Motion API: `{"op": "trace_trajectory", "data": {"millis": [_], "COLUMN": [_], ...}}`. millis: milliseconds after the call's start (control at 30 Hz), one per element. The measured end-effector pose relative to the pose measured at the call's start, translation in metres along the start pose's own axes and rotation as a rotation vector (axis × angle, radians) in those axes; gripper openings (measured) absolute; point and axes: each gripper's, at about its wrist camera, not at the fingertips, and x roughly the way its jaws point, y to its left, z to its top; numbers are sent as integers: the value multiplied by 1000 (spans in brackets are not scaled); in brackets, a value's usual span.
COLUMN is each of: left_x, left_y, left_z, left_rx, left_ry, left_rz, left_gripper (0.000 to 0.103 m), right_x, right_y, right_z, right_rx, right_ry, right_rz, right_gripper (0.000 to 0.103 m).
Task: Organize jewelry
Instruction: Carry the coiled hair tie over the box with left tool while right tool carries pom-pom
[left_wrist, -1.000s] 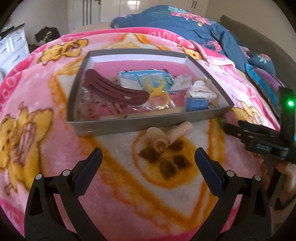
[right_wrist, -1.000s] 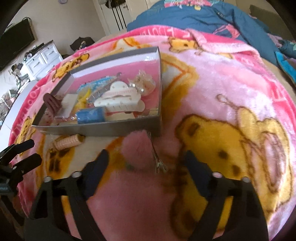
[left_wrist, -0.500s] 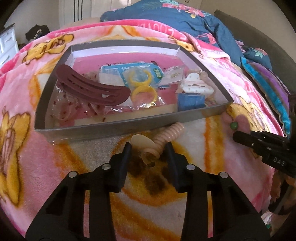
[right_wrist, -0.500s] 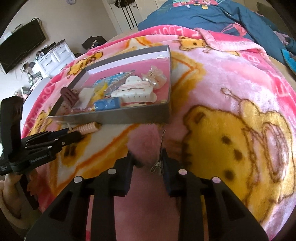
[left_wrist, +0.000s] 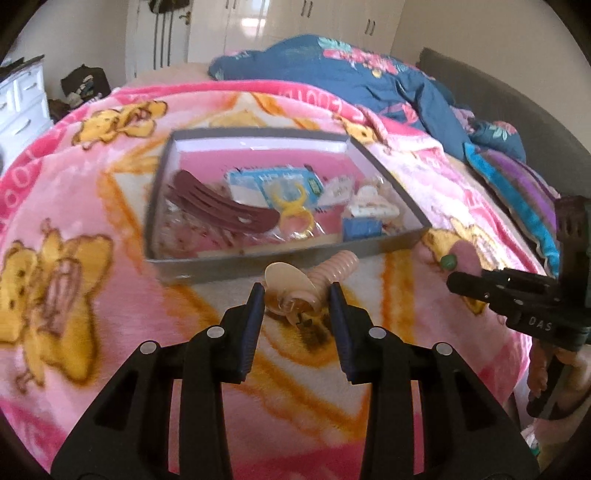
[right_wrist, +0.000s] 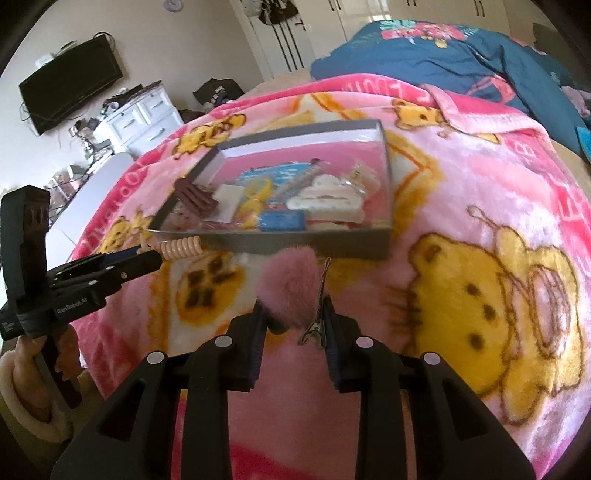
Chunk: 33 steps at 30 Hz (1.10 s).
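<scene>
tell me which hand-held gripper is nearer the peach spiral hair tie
Left. The left hand-held gripper closes around the peach spiral hair tie; the right hand-held gripper grips a fluffy pink pom-pom clip farther right.

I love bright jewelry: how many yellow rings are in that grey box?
2. Both lie near the middle: the far yellow ring against the blue card, the near yellow ring just in front. Others may hide underneath.

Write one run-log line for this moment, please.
left claw: shut on peach hair clip | right claw: shut on pink pompom clip | grey tray: ahead
</scene>
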Motion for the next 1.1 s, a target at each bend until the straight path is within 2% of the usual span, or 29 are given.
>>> {"op": "trace_trajectory", "data": {"millis": [233, 533, 833, 1100], "left_x": [-28, -35, -26, -7], "left_y": [24, 45, 50, 43], "left_z": [16, 34, 53, 70], "left_rx": [-43, -80, -95, -85], "left_ry": [-61, -92, -109, -112], "left_rz": [54, 92, 93, 92], "left_gripper": [27, 27, 27, 27], "right_x": [5, 13, 23, 36], "right_y": [24, 47, 52, 32], "right_z": [18, 45, 72, 87], "right_rx": [-35, -75, -103, -79], "right_ry": [-16, -45, -75, -80], "right_rz": [43, 67, 42, -15], "right_gripper": [27, 27, 27, 27]}}
